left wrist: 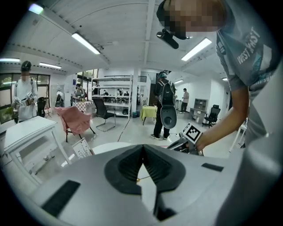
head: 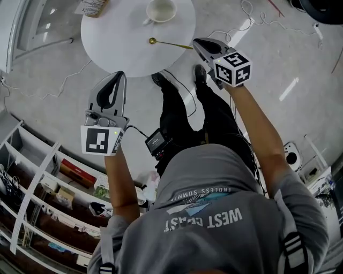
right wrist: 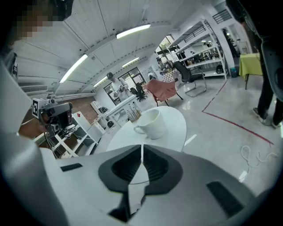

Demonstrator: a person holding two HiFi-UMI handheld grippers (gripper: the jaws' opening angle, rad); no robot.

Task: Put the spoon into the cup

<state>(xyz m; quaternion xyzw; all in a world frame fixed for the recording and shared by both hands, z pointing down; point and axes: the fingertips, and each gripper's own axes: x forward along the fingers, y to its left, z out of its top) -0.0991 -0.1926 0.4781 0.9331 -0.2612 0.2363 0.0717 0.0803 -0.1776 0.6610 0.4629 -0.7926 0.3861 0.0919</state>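
Lying flat on the round white bench (head: 118, 37) at the top of the head view, the slim gold metal spoon (head: 170, 44) is seen with its bowl to the left and its handle running toward the right rim of the bench. The white ceramic cup (head: 161, 10) is set upright above the spoon in that frame, apart from it, and the spoon is outside the cup. The right gripper (head: 196, 43) is held at the upper right of centre, its tip just beside the end of the spoon's handle; whether it touches the handle cannot be told. In the right gripper view the right gripper's jaws (right wrist: 142, 146) are pressed together with nothing between them, and the cup (right wrist: 152, 123) is seen beyond them on the bench (right wrist: 177, 128), its handle turned to the left. The left gripper (head: 121, 75) is held at the left of the head view, just below the near rim of the bench. In the left gripper view its jaws (left wrist: 142, 146) are likewise pressed together at the tip and empty.
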